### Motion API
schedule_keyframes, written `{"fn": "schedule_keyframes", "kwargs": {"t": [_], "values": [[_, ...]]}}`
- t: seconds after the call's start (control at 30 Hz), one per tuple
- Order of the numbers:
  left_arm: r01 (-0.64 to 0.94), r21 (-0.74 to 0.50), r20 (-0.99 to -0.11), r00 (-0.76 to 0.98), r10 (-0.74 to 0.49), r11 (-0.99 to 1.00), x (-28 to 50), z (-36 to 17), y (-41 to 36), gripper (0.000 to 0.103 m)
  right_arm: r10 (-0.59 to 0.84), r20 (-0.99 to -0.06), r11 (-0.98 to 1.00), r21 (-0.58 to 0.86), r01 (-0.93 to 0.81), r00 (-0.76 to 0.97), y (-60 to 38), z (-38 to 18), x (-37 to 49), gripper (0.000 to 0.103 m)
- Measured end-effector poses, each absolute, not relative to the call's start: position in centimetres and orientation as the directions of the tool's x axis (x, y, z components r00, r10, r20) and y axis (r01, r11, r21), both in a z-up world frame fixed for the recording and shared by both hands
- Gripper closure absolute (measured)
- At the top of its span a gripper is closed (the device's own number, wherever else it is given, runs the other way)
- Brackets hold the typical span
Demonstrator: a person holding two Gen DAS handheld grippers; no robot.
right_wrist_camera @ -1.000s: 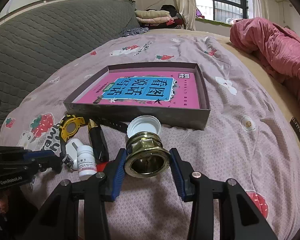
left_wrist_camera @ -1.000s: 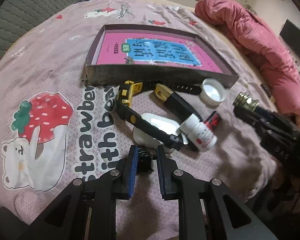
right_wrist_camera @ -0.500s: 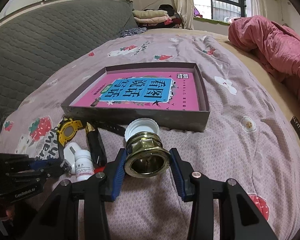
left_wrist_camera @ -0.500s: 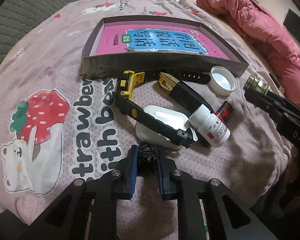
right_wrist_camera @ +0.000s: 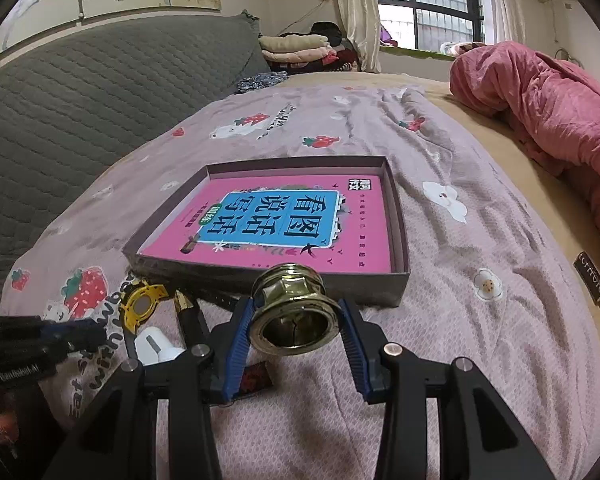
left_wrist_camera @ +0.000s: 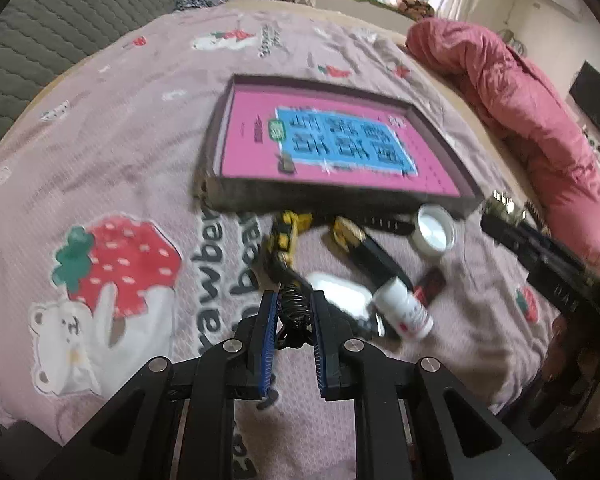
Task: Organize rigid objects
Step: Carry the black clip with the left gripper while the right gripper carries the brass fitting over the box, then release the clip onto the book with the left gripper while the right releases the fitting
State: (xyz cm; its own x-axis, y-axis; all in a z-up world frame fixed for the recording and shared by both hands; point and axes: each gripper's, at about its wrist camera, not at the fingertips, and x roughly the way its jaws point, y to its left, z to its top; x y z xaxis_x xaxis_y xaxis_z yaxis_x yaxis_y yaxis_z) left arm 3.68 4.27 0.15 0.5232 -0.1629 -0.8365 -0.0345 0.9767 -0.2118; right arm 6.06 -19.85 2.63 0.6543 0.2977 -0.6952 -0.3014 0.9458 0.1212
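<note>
Where jaws clamp: left gripper (left_wrist_camera: 294,312) on dark coiled spring (left_wrist_camera: 295,307), right gripper (right_wrist_camera: 294,334) on tarnished brass fitting (right_wrist_camera: 294,316).

Right gripper (right_wrist_camera: 294,326) clamps brass fitting (right_wrist_camera: 292,312) (hex end forward) near shallow box (right_wrist_camera: 400,276).

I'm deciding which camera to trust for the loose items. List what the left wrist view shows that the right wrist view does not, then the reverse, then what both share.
Only the left wrist view: the left gripper shut on a small black coil spring, the round white lid, and the white pill bottle.

Only the right wrist view: the wide open mouth of the brass fitting clamped in the right gripper, and the window.

Both: the shallow grey box holding a pink book, and the yellow-cased watch.
</note>
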Motion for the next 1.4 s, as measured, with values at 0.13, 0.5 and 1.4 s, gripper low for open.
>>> {"fn": "schedule_keyframes", "kwargs": {"t": [0.13,0.5,1.4], "values": [[-0.051,-0.218,-0.817,0.556,-0.154,0.975,4.9,1.4,5.1,0.086,0.284,-0.706,0.949,0.111,-0.295,0.649,-19.8,2.7,6.6,0.059],[-0.034,-0.220,-0.778,0.609,-0.154,0.975,10.6,2.7,4.9,0.086,0.259,-0.720,0.955,0.089,-0.284,0.644,-19.2,3.5,9.2,0.059],[-0.048,-0.160,-0.846,0.521,-0.113,0.986,17.2,-2.7,4.5,0.086,0.111,-0.829,0.985,0.019,-0.170,0.548,-19.1,-1.1,16.2,0.059]]}}
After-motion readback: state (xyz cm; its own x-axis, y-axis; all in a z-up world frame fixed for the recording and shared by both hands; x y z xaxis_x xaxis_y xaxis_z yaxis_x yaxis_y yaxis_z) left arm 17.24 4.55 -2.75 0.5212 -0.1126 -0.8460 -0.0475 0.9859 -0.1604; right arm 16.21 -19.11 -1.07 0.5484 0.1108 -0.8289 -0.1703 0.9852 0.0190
